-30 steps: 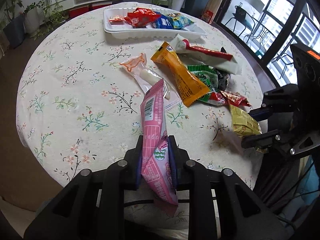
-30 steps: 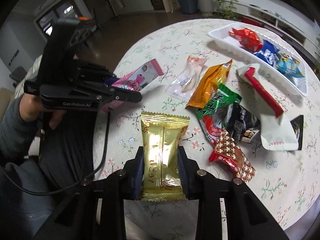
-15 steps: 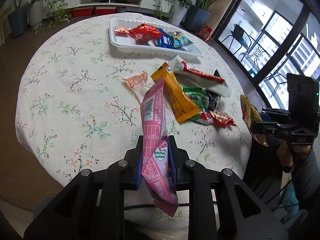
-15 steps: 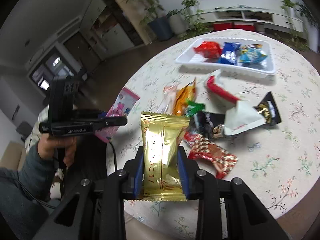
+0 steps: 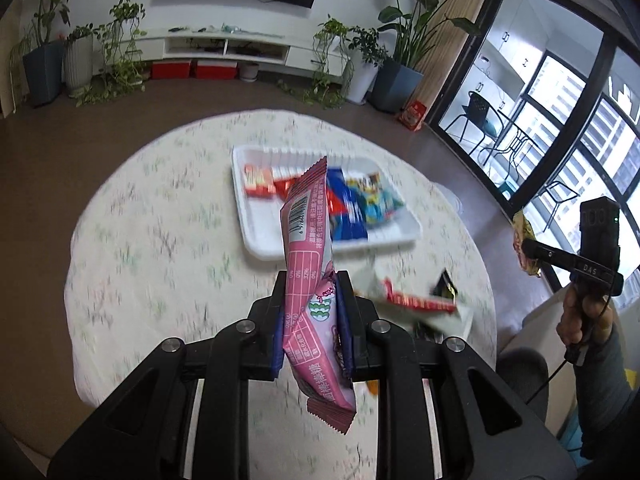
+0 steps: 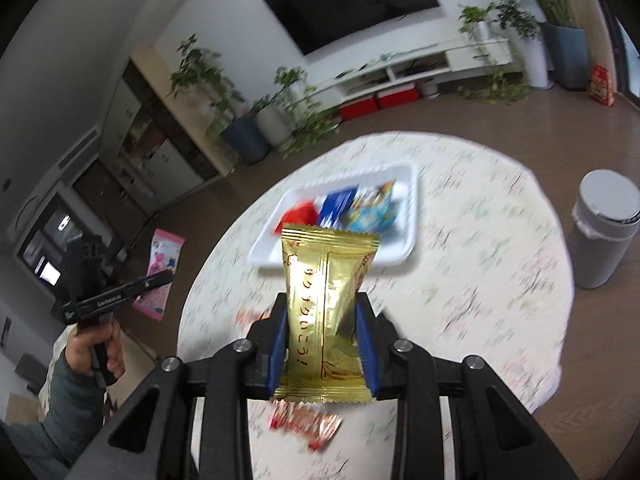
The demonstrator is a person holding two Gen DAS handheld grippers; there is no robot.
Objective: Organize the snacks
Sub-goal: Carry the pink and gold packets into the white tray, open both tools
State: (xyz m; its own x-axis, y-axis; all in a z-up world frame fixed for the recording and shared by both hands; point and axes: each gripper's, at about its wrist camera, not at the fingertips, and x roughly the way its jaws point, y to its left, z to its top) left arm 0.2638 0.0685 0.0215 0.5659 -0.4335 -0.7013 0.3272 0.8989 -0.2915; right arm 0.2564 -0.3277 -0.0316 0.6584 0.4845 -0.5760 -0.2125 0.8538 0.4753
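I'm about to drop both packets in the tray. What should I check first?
1. Left tool grips the pink packet: ok.
2. Right tool grips the gold packet: ok.
3. Tray ahead of both tools: ok.
4. Bare space in the tray: ok, its near left part is bare.
5. Tools over the tray: not ok, both short of it.
6. Height above the tray: cannot tell, the table is blurred.

The gold packet (image 6: 326,312) looks like glossy crinkled foil, the pink packet (image 5: 310,280) smooth printed plastic film, the white tray (image 5: 256,236) smooth matt plastic or foam, and the round table (image 5: 152,248) wears a matt floral cloth.
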